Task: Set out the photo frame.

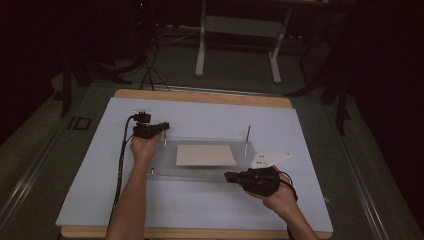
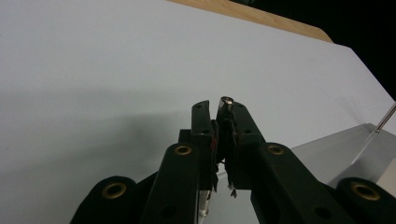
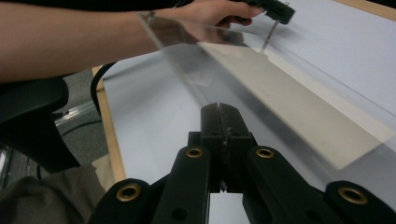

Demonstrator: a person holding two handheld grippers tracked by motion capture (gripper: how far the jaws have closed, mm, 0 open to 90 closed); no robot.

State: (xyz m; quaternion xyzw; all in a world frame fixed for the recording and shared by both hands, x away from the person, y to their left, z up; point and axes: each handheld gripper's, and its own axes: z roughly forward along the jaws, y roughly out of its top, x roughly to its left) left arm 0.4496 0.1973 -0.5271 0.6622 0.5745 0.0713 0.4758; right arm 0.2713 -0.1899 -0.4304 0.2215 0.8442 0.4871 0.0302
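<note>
Dim room; grey floor (image 1: 45, 150); white-legged bench frame (image 1: 239, 30) behind

white frame (image 1: 239, 30), perhaps a stand; floor cables (image 1: 150, 70).

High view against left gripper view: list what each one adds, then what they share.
High view's own: the right gripper, shut and empty, and the tan sheet. Left gripper view's own: a close look at the metal pin, its tip pinched in the left gripper. Shared: the clear plate, the second pin and the white cover.
</note>
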